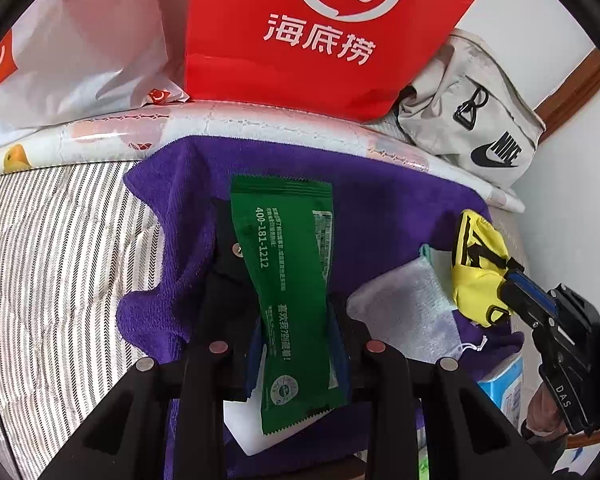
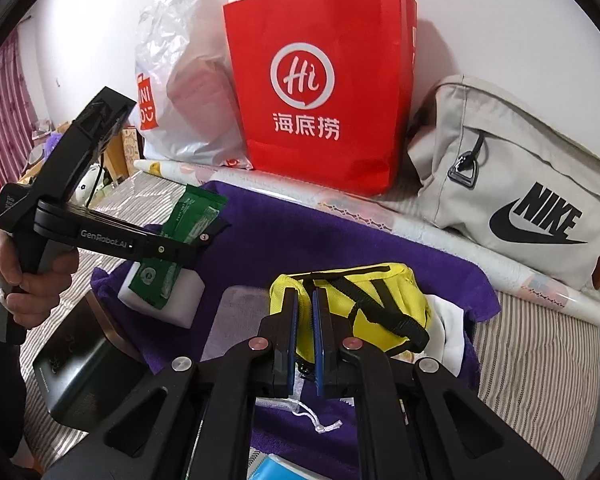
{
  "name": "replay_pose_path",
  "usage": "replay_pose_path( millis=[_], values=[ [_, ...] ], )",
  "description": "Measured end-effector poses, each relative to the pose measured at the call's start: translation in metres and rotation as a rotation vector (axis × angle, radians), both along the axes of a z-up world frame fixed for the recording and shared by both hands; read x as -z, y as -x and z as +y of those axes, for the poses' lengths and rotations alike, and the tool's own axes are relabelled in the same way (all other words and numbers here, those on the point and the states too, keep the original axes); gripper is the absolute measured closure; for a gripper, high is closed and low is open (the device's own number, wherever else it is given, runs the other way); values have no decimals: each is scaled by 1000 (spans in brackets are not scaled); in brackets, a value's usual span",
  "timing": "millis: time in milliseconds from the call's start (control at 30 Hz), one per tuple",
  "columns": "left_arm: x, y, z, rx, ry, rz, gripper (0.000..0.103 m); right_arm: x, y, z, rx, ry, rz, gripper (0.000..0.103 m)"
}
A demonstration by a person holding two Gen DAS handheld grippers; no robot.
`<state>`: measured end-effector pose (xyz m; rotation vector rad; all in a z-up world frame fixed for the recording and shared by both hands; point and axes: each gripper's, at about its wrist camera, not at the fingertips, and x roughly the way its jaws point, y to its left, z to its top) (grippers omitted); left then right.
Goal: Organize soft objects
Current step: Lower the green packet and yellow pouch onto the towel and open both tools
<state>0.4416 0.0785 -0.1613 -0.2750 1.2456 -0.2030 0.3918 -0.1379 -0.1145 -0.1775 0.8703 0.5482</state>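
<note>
My left gripper point(image 1: 296, 312) is shut on a green foil packet point(image 1: 292, 280) and holds it above a purple towel point(image 1: 380, 208) spread on the striped bed. It also shows in the right wrist view point(image 2: 204, 236), with the packet point(image 2: 188, 216) over a white sponge block point(image 2: 172, 300). My right gripper point(image 2: 306, 300) is shut on the near edge of a yellow pouch with black straps point(image 2: 364, 304), which lies on the towel point(image 2: 300, 240). In the left wrist view the pouch point(image 1: 476, 268) sits at the right with the right gripper point(image 1: 508, 280) on it.
A red paper bag point(image 2: 324, 92), a white plastic bag point(image 2: 180, 80) and a grey Nike bag point(image 2: 520, 184) stand along the wall behind. A white mesh pouch point(image 1: 412, 312) and a blue tissue pack point(image 1: 504, 388) lie on the towel. A black box point(image 2: 80, 364) lies at left.
</note>
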Motion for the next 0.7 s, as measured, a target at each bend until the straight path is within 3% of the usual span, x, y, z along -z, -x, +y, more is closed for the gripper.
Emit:
replay_pose_path(
  millis=[200, 333, 467, 600, 633, 700],
  values=[
    [0, 6, -1, 30, 1, -6, 72, 4, -3, 0, 2, 26, 27, 95],
    [-6, 12, 1, 48, 28, -31, 40, 8, -4, 4, 6, 44, 45, 94],
    [-18, 20, 5, 56, 35, -62, 39, 7, -4, 10, 3, 74, 40, 89],
    [-25, 28, 14, 36, 45, -67, 38, -2, -2, 11, 17, 68, 14, 42],
    [-27, 30, 16, 35, 49, -72, 38, -5, -1, 11, 24, 62, 8, 37],
    [-32, 38, 20, 32, 60, -89, 38, -10, 1, 11, 28, 48, 6, 37]
  ],
)
